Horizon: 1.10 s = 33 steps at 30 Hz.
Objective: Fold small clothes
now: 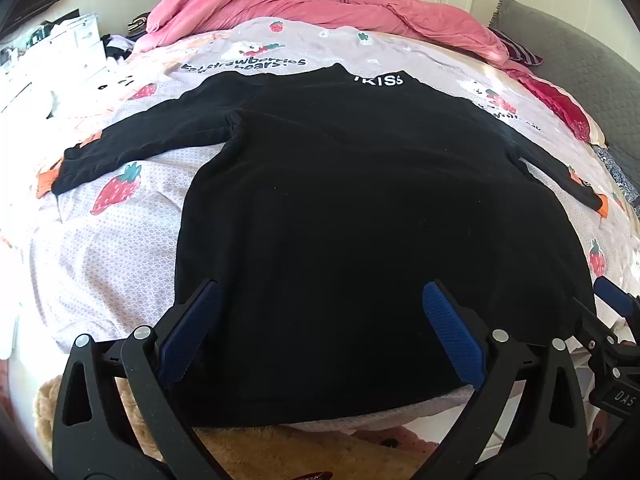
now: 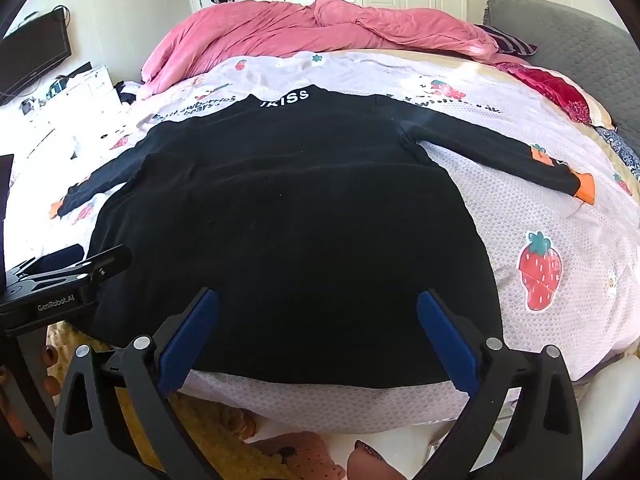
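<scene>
- You have one black top (image 1: pixel 360 208) to fold, spread flat on the bed sheet (image 1: pixel 112 248) with both sleeves out: two sleeves, each ending in an orange cuff.
- Behind it lies one pink duvet (image 1: pixel 304 0), bunched up at 12 o'clock, and a grey headboard (image 1: pixel 580 64) at 2 o'clock.
- You hold two tongs. The left tongs (image 1: pixel 320 328) stand wide apart with nothing between the blue pads; the right tongs (image 2: pixel 318 336) likewise stand wide apart and empty.
- Writing: white letters on the collar read "KISS", with a part-cut character before them. The sheet print reads "strawberries" and "bears". From the right wrist view, the left tool's body bears "GenRobot.AI"; from the left view, the right tool shows "DAS".
- The top's hem runs across both tongs at 6 o'clock, and its body fills the gap between the pads in each view; whether the pads touch the cloth you cannot tell.
- The left tongs sit toward the hem's left half, the right tongs toward its right half.
</scene>
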### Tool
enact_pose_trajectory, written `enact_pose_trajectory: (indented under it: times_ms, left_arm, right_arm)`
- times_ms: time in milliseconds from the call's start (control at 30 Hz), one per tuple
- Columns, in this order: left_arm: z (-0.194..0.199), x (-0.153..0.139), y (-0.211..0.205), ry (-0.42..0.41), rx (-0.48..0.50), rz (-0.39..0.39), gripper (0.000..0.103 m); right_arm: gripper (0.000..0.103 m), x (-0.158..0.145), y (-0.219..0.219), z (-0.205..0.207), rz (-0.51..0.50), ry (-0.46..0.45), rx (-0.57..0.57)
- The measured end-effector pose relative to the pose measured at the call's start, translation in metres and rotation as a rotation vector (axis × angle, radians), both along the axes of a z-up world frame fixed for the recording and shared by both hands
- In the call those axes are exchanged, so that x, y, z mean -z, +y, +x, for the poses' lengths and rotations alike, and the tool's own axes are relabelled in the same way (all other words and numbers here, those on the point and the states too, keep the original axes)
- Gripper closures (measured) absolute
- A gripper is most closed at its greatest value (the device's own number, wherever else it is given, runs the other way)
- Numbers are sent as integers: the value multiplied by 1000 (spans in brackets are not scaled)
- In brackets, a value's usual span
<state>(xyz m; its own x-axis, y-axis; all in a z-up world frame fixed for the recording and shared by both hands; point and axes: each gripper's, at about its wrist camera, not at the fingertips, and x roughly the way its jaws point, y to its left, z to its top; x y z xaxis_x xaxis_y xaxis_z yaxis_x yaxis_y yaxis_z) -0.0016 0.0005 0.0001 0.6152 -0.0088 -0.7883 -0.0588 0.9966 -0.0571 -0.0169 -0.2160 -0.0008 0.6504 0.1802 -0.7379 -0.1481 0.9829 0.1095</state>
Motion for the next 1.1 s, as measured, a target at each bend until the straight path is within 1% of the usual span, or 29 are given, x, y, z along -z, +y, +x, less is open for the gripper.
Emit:
enact_pose_trajectory:
  times_ms: [1100]
  left_arm:
    - [-1, 1, 2, 1, -5, 1, 8]
  right_arm:
    - [4, 2, 2, -1, 3, 19, 6]
